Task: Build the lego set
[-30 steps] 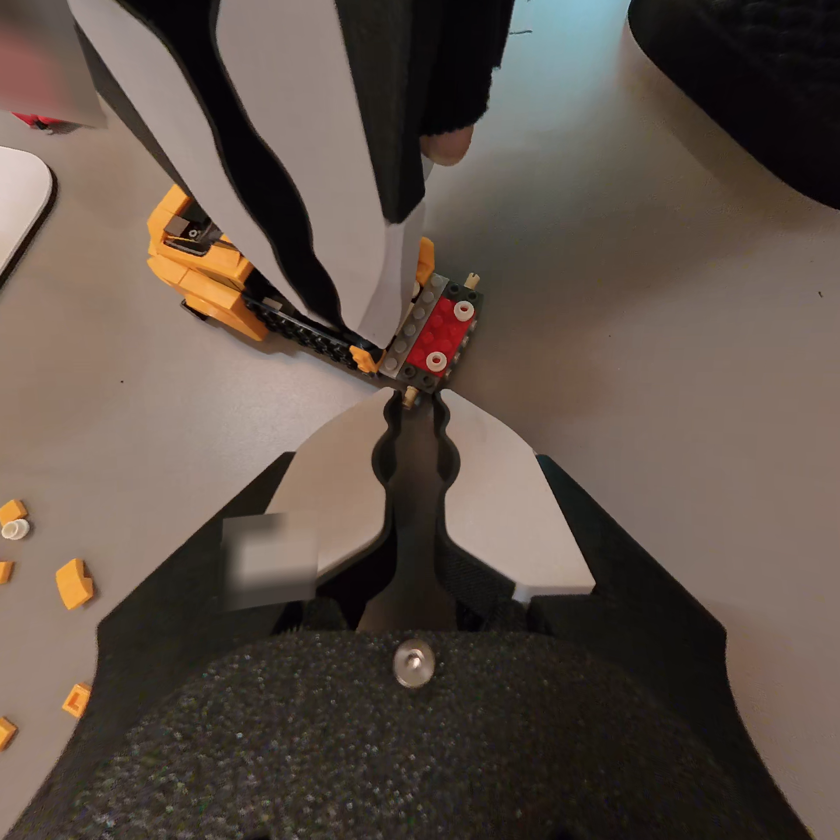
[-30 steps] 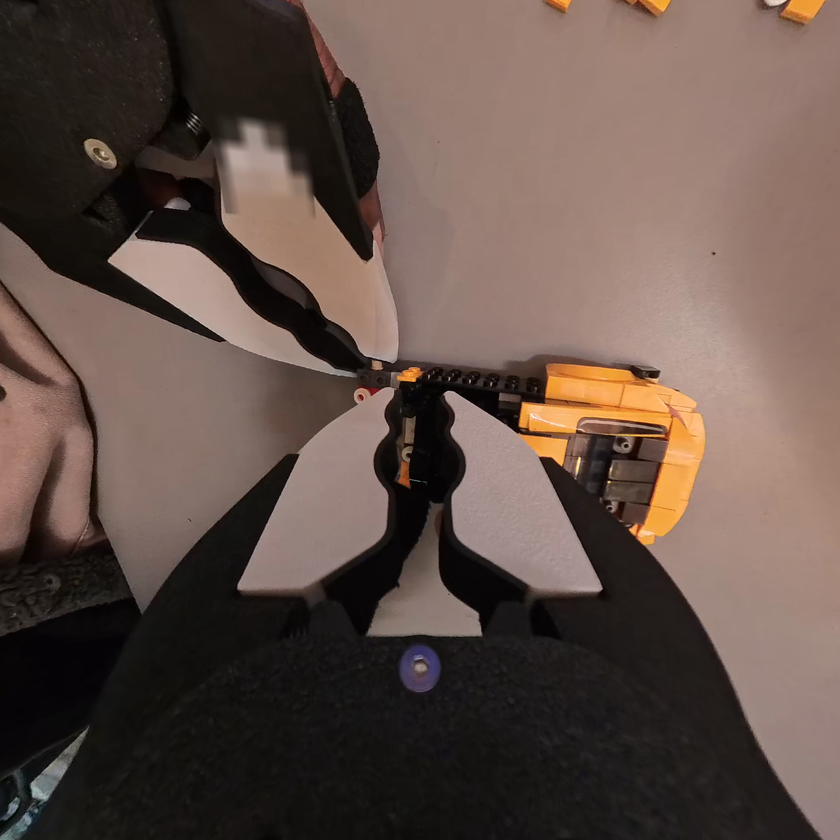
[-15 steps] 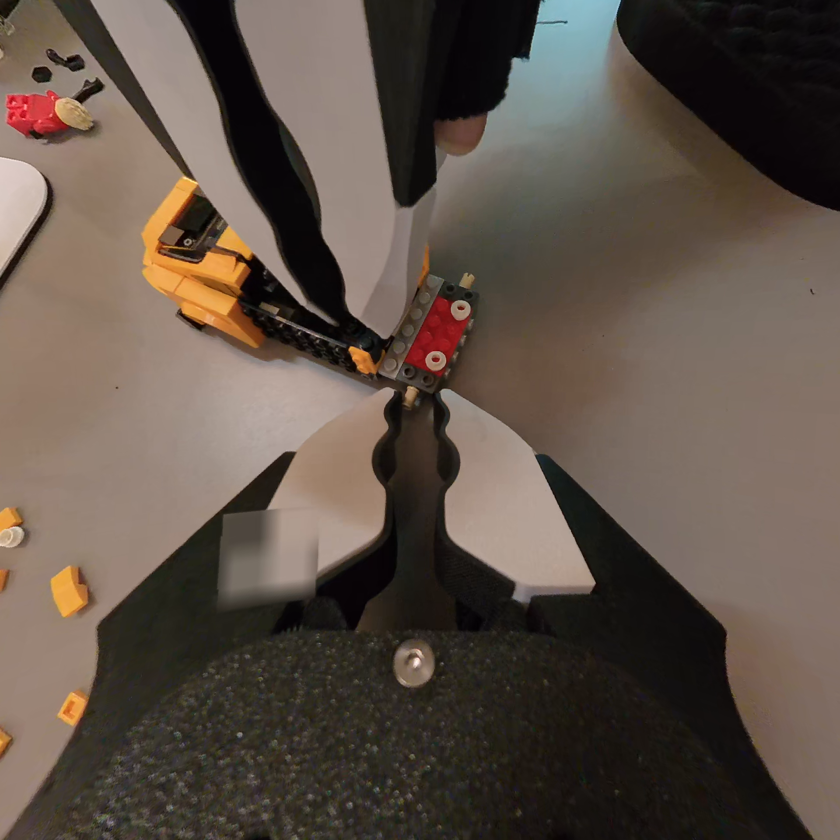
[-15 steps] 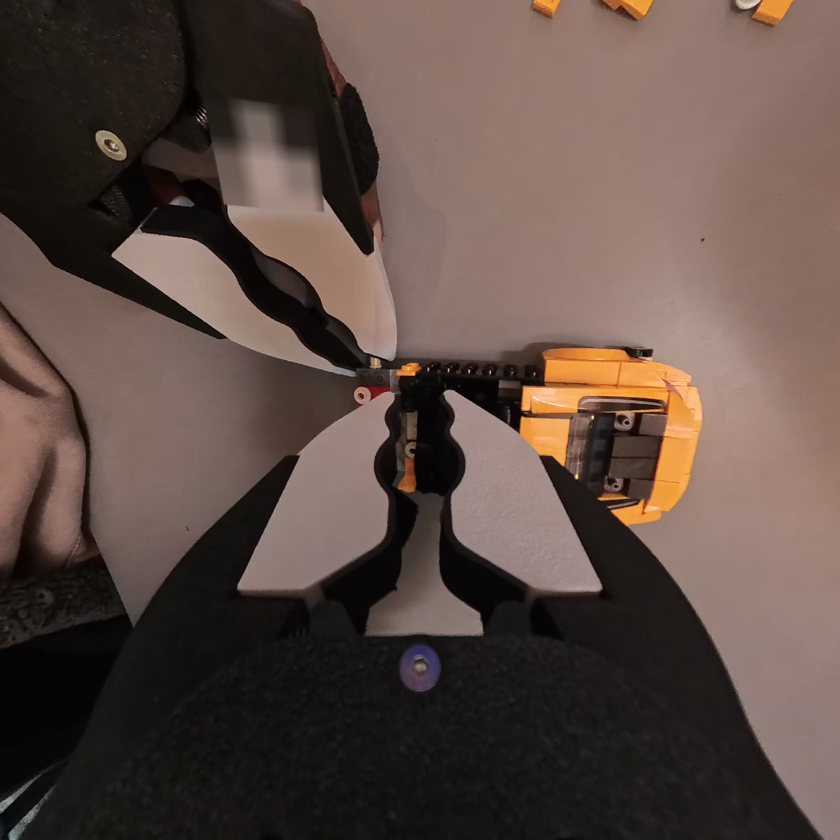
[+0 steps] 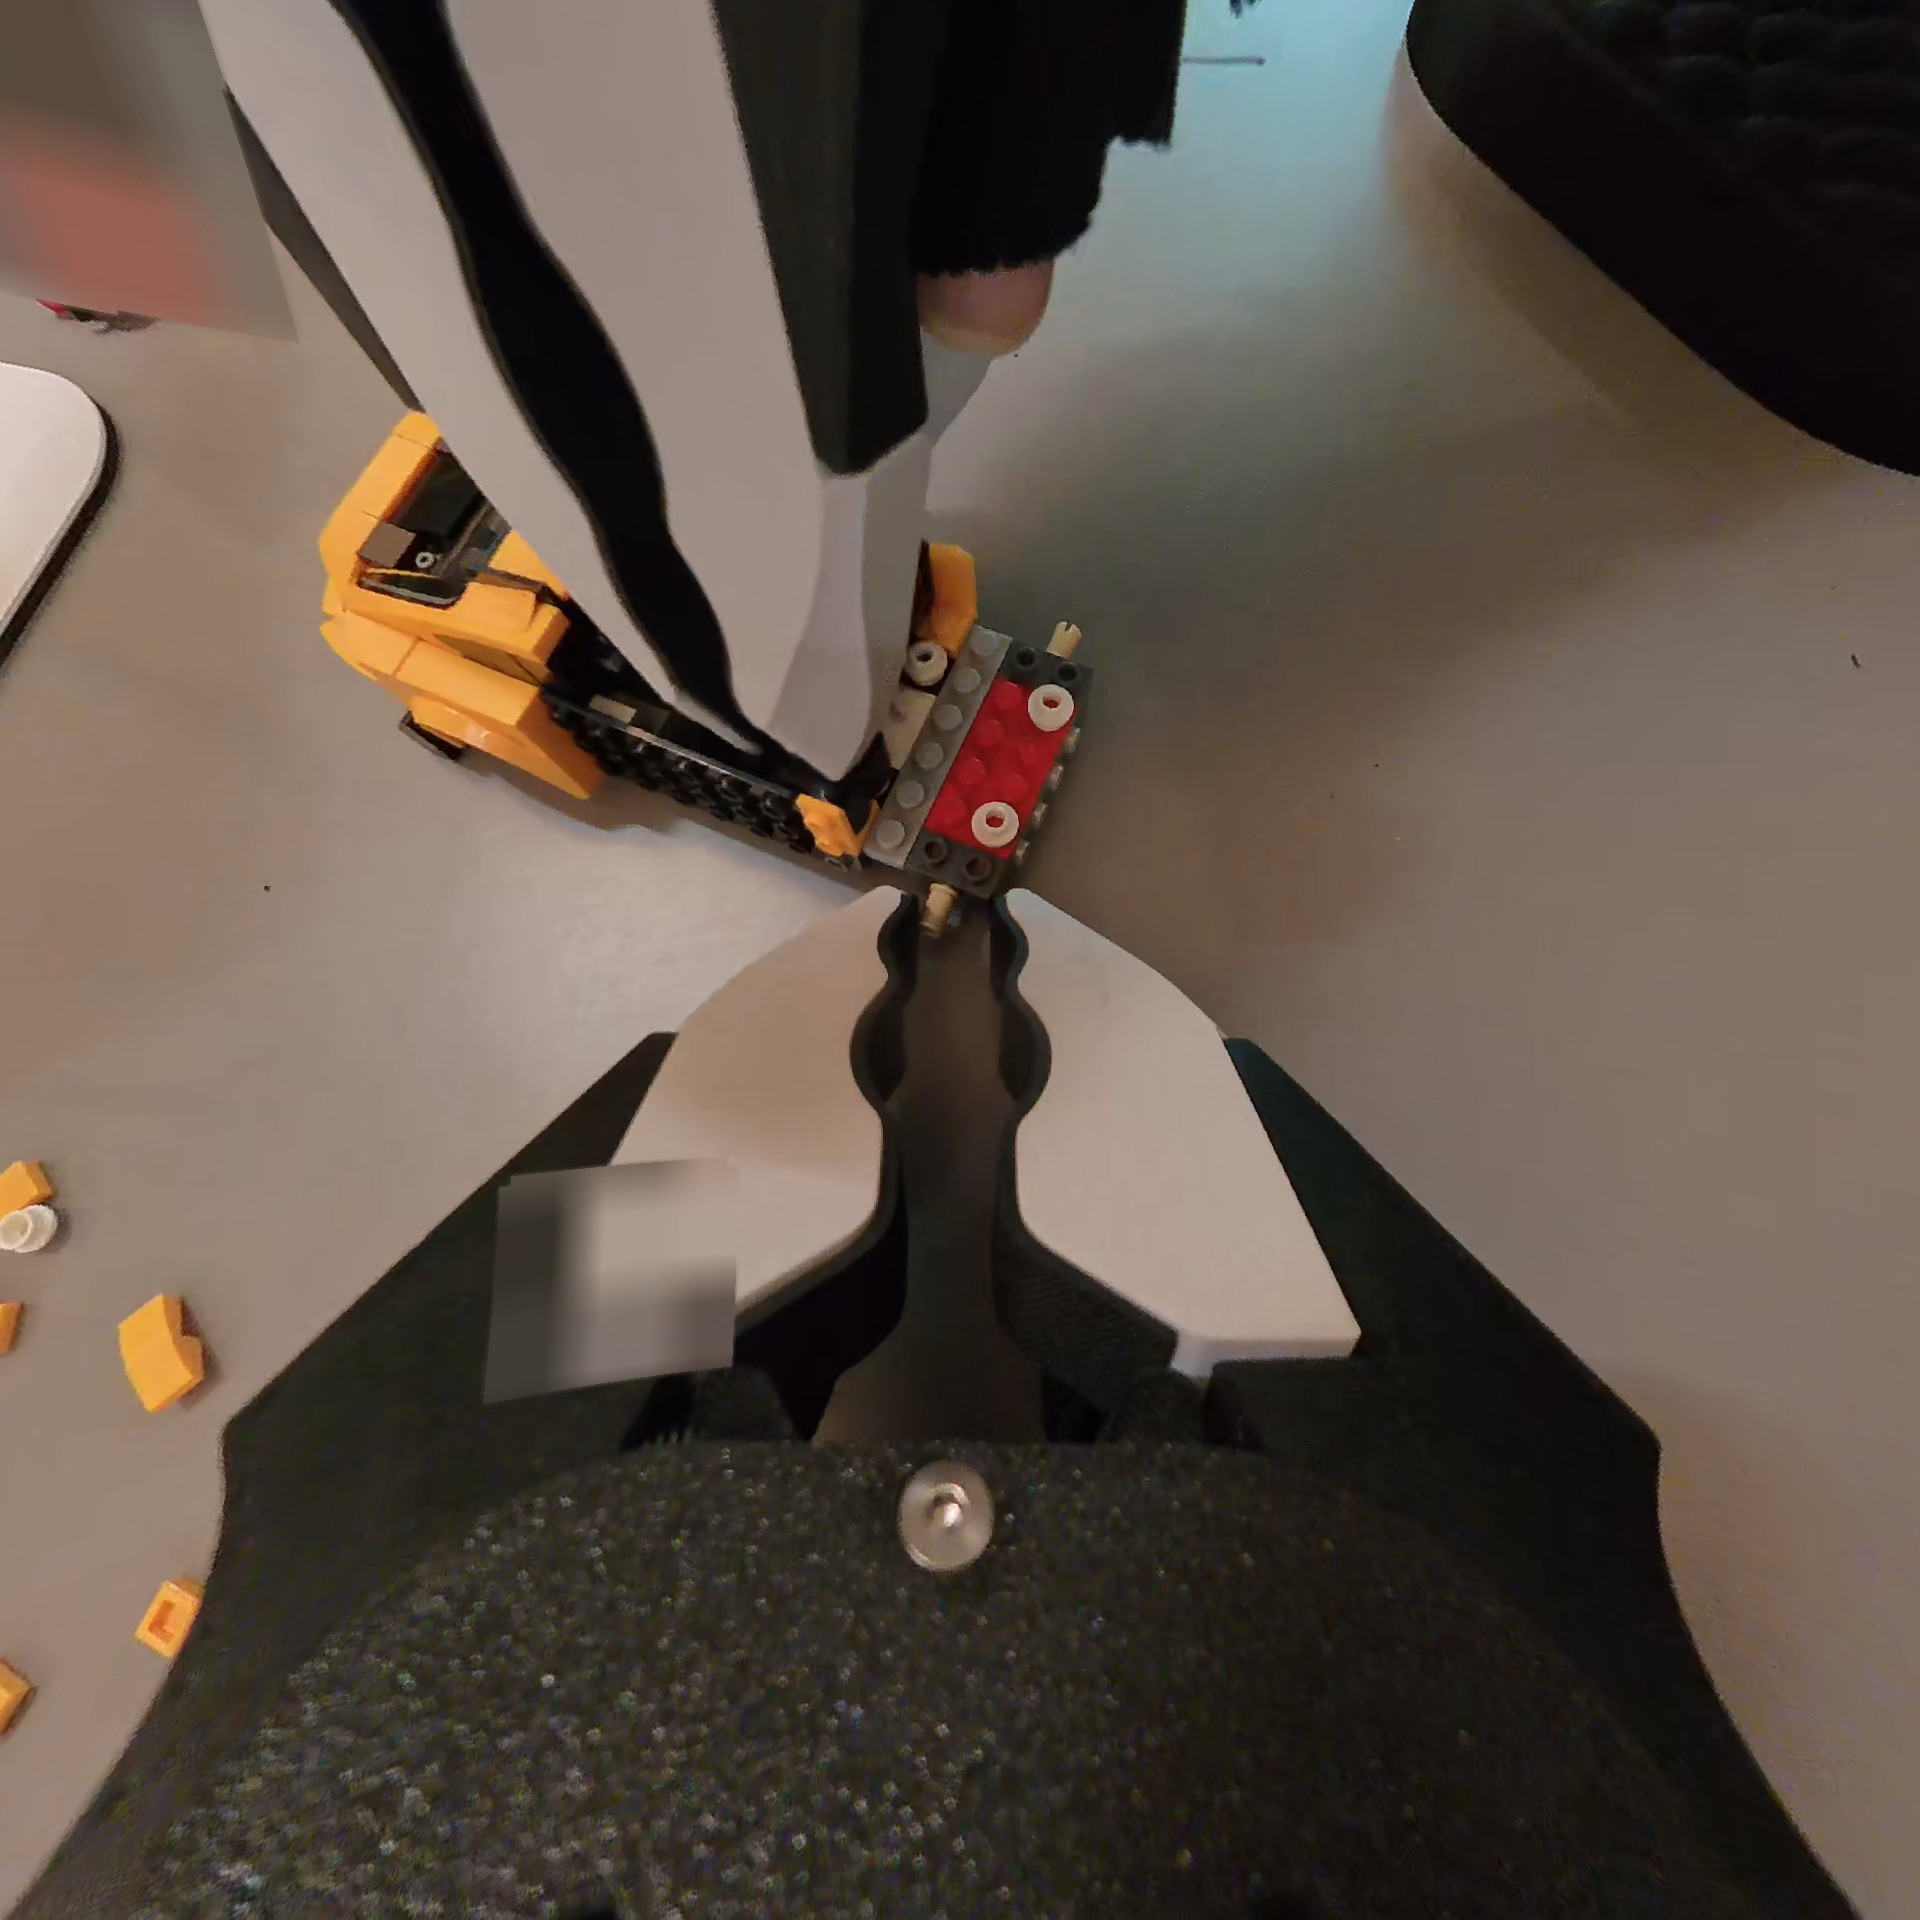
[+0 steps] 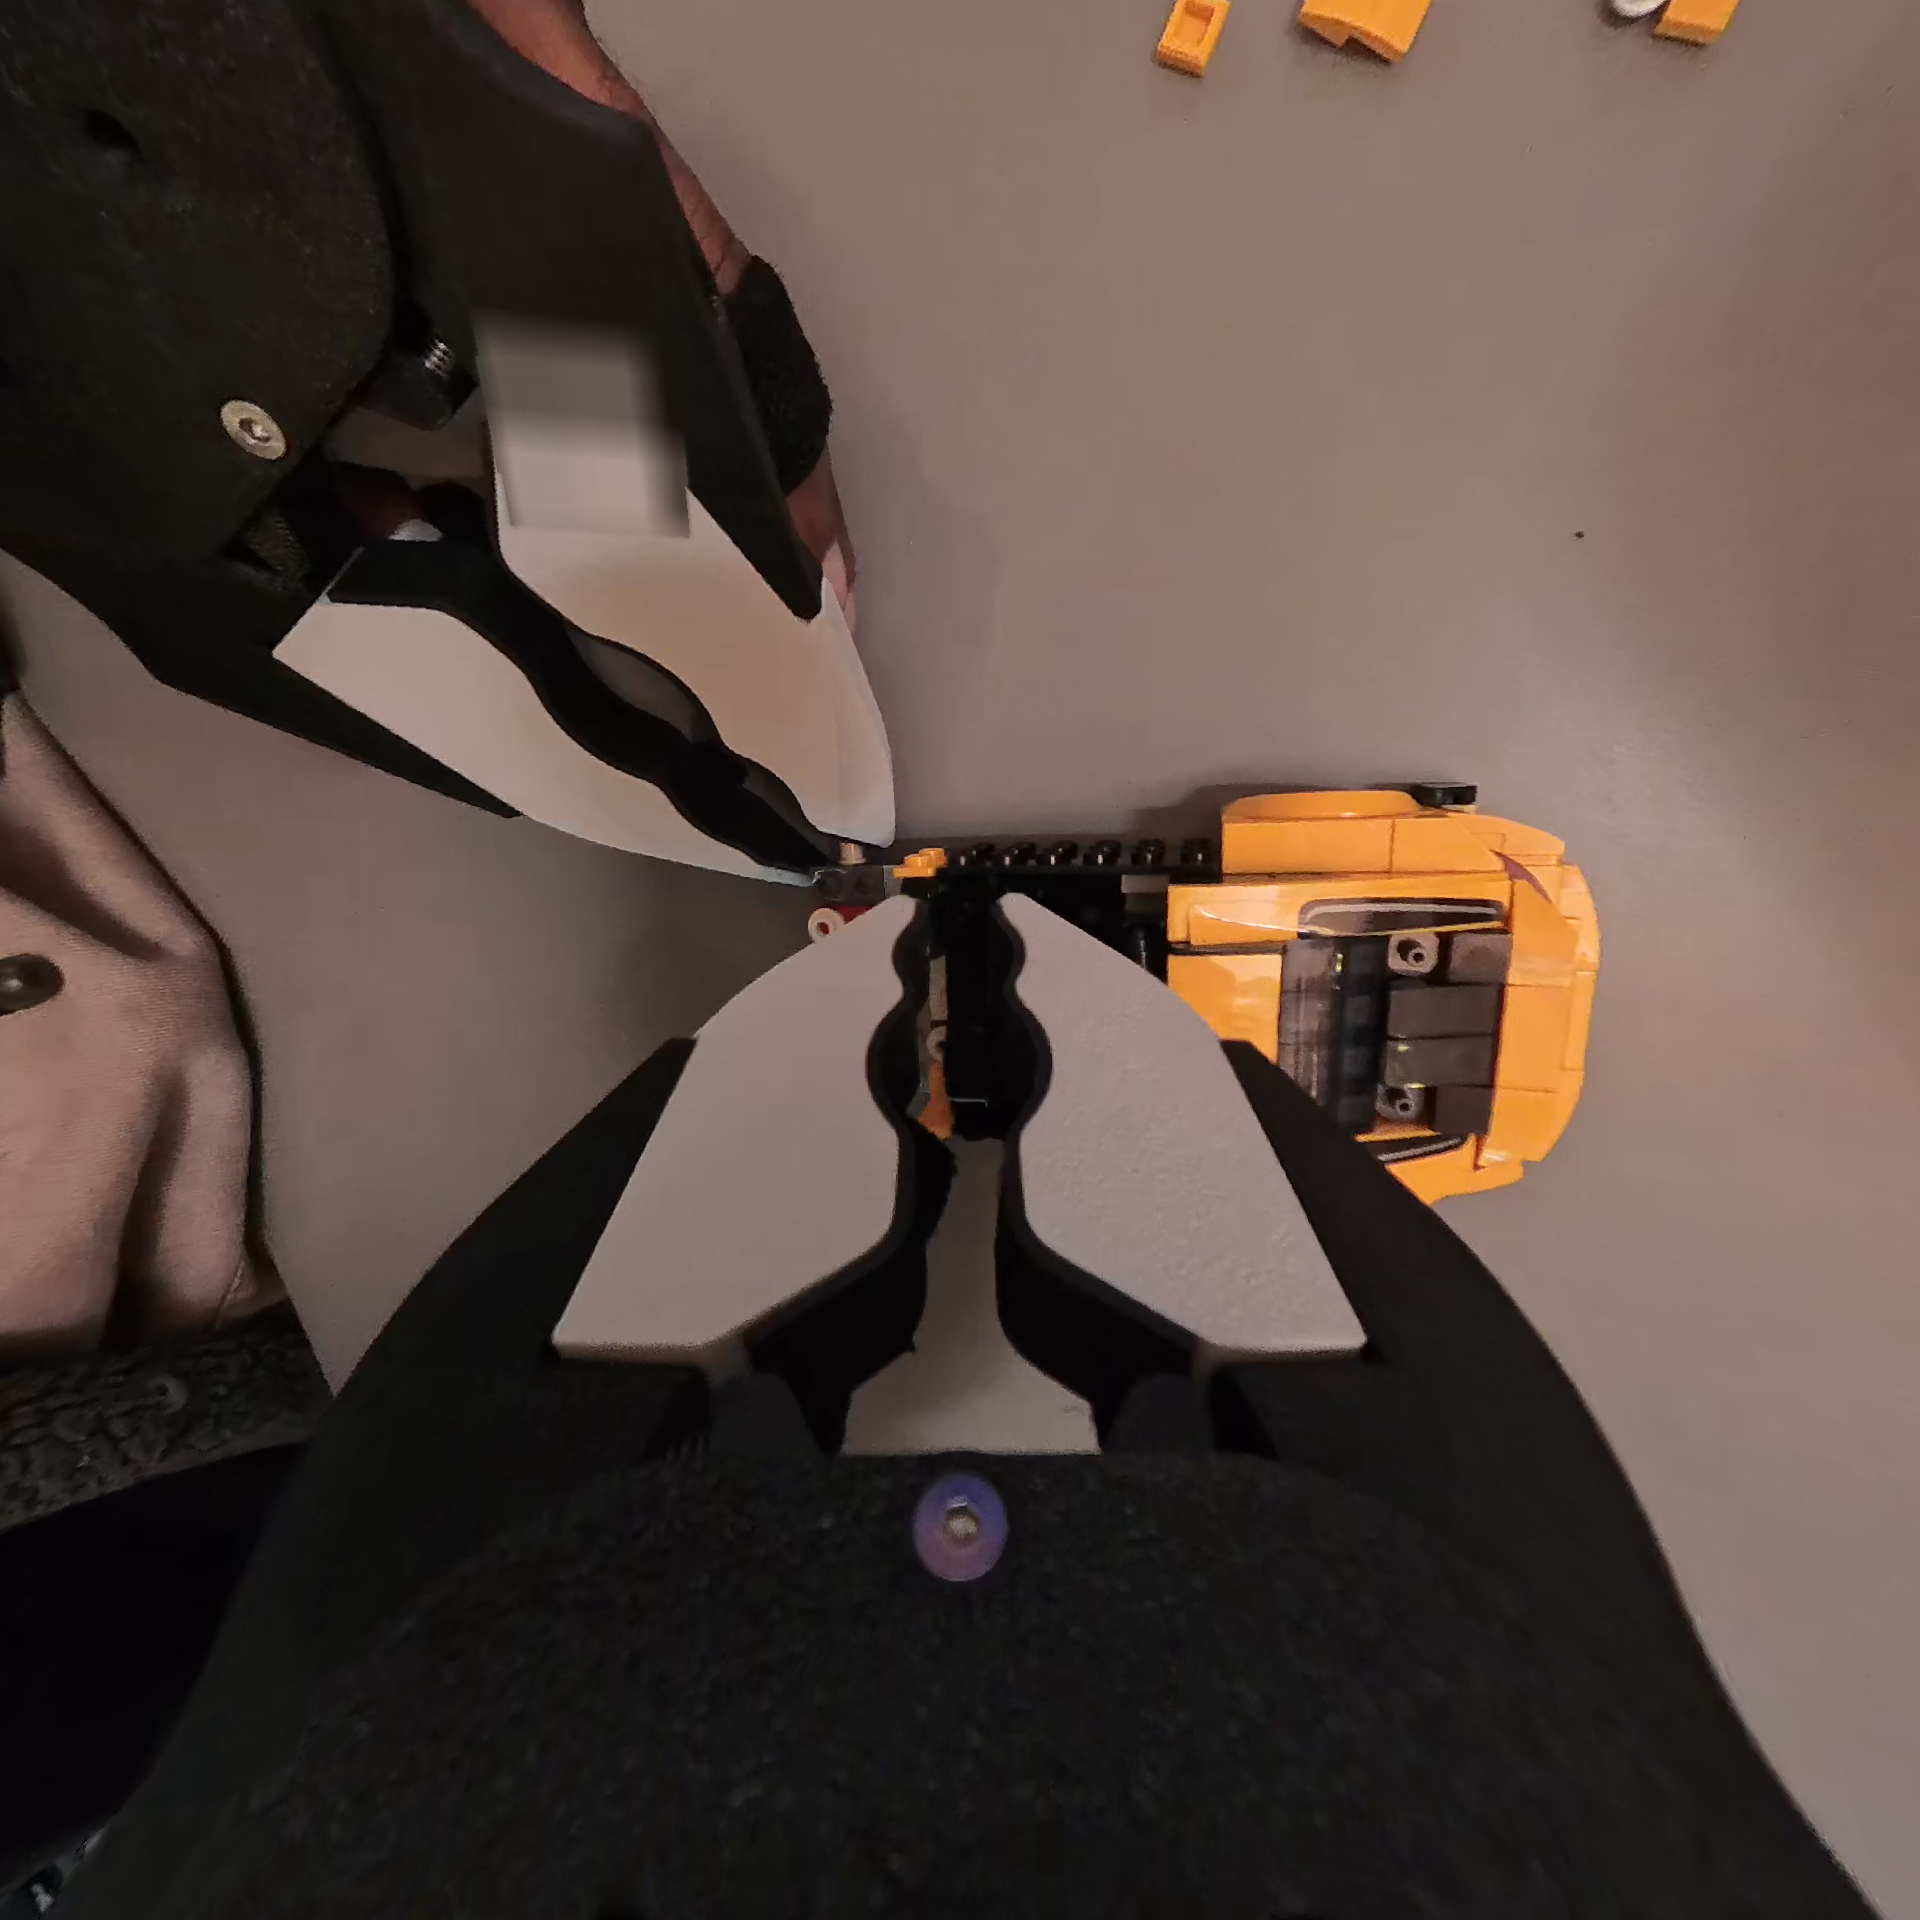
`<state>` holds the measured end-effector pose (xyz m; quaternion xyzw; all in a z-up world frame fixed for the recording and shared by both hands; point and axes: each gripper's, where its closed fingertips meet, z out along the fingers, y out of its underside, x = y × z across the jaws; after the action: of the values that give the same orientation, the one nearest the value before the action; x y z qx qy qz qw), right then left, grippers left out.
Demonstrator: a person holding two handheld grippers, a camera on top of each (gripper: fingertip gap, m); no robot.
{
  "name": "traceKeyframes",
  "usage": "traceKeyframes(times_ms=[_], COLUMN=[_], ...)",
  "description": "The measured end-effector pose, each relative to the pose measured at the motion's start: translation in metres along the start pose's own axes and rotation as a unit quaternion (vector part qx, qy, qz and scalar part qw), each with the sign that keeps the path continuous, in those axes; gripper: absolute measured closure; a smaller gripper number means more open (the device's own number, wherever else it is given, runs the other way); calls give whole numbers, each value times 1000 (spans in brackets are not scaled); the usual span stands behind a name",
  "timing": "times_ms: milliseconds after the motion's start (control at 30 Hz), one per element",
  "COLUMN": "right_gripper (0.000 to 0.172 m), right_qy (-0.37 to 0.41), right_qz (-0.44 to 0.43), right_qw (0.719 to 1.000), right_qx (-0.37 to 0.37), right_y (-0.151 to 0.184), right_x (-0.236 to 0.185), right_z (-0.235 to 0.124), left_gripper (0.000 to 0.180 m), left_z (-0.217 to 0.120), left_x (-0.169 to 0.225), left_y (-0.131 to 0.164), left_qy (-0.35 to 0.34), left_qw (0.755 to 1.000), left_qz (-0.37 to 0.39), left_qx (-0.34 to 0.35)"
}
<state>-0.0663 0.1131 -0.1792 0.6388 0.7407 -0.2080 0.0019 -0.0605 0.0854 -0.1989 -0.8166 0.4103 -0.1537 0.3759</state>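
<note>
Both claws narrow: left claw (image 5: 948, 902) pinches the tan axle pin end of the orange brick car (image 5: 457, 644); right claw (image 6: 958, 914) grips its black middle on the table (image 5: 1351, 727).

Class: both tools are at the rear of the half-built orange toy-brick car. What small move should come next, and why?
Probably a slight steadying squeeze by the left tool on the small tan peg at the red-topped rear block, since the right tool grips the black chassis of the orange toy-brick car alongside.

Both handheld grippers have matte black speckled bodies, each with a round metal screw (image 5: 943, 1522). Their fingers (image 5: 1143, 1143) are pale grey with wavy black inner pads. A black knit sleeve cuff (image 5: 997, 156) is worn.
</note>
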Motion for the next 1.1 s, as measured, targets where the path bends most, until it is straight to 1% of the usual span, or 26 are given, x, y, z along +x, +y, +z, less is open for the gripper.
traceKeyframes(times_ms=[133, 333, 700, 800, 867, 967, 1033, 1100], right_gripper=[165, 166, 166, 166, 163, 159, 159, 159], right_qy=[10, 35, 64, 65, 56, 78, 64, 78], right_qz=[-9, -49, -72, -55, -45, -53, -52, -56], right_qw=[1000, 998, 995, 996, 996, 991, 989, 986], right_qx=[-5, -23, -17, 4, 51, 95, 125, 137], right_y=[0, 1, 0, 1, -5, -3, 3, 14], right_x=[2, 1, 1, 1, -4, -11, -28, -38], right_z=[0, 0, 0, -3, -14, -30, -29, -21], left_gripper=[167, 167, 167, 167, 167, 167, 166, 161], left_z=[0, 0, 1, 1, 0, 0, 0, -3], left_x=[0, 0, 0, 0, 0, -1, -2, -4], left_y=[0, 0, 0, 0, 0, 1, 2, 4], left_qy=[0, 0, 0, 3, 2, 2, -3, -12], left_qw=[1000, 1000, 1000, 1000, 1000, 1000, 1000, 999], left_qz=[0, 0, 0, -1, 1, 2, 10, 32], left_qx=[0, 0, 0, 2, 3, 4, 2, -6])
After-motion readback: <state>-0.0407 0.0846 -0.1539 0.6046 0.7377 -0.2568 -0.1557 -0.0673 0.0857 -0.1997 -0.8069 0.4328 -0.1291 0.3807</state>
